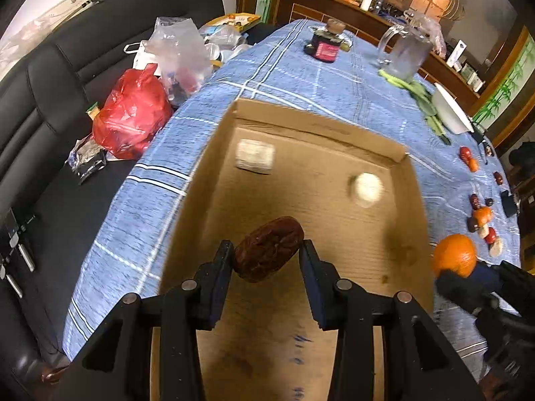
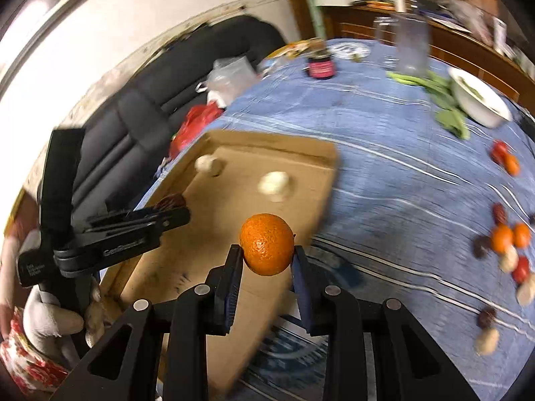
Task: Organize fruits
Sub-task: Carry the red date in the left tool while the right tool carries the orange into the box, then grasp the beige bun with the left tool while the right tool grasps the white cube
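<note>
Brown cardboard makes the big box (image 1: 301, 180) that lies on the surface (image 1: 334, 80), which wears a blue cloth with white stripes. This box is the landmark.

Over the near end of the box, the left hand-held gripper (image 1: 267, 254) is closed on a dark red date (image 1: 269, 249) — both pads press its sides. Inside the box, at the far end, sit two pale round things: one (image 1: 366, 188) on the right side and one (image 2: 205, 163) near the far left corner.

Just past the right edge of the box, the right hand-held gripper (image 2: 267, 250) is closed on an orange (image 2: 266, 244) and holds it up off the cloth. Far to the right of the box lie more small fruits (image 2: 508, 244) — orange, red, dark and pale ones, close together.

Beyond the far end of the box stand a dark jar (image 1: 326, 45), a clear jug (image 1: 404, 53), some green leaves (image 1: 424, 100) and a white bowl (image 1: 451, 110). Left of the box, a red bag (image 1: 133, 110) rests on a black sofa (image 1: 67, 67). A white-gloved hand (image 2: 50, 314) holds the left tool.
</note>
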A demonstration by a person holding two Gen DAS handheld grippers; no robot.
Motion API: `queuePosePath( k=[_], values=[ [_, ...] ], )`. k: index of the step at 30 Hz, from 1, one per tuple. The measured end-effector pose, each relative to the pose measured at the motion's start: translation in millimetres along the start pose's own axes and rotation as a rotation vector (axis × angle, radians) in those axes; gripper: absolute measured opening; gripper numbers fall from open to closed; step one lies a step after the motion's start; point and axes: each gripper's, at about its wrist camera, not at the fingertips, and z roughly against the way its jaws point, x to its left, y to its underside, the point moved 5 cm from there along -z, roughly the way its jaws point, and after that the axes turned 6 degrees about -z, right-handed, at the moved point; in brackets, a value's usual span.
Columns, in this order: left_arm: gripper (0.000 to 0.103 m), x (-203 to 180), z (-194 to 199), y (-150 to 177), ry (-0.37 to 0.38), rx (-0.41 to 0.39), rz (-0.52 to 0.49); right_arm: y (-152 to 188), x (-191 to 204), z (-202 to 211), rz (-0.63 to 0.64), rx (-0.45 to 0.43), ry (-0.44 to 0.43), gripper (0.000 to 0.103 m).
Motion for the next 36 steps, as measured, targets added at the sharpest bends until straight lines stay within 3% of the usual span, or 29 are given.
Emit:
queuePosePath(
  k=[9, 20, 27, 36],
  values=[
    [0.04, 13.3, -17.0, 1.4, -0.014, 0.037, -0.038, 0.9, 9.9, -51.3, -0.014, 0.06, 0.051, 0.033],
    [0.044, 6.5, -19.2, -0.8, -0.034, 0.038, -0.087, 4.3, 13.5, -69.1, -0.007, 0.086, 0.071, 0.034],
    [0.049, 3.8, -2.2, -3.9, -0.063, -0.002, -0.099, 0.6, 16.5, -61.3, 0.003, 0.06, 0.056, 0.038],
    [0.05, -20.9, 42.1, -12.7, -0.107, -0.095, -0.127, -2.0, 7.8, -14.3, -0.039, -0.031, 0.039, 0.047]
  ],
)
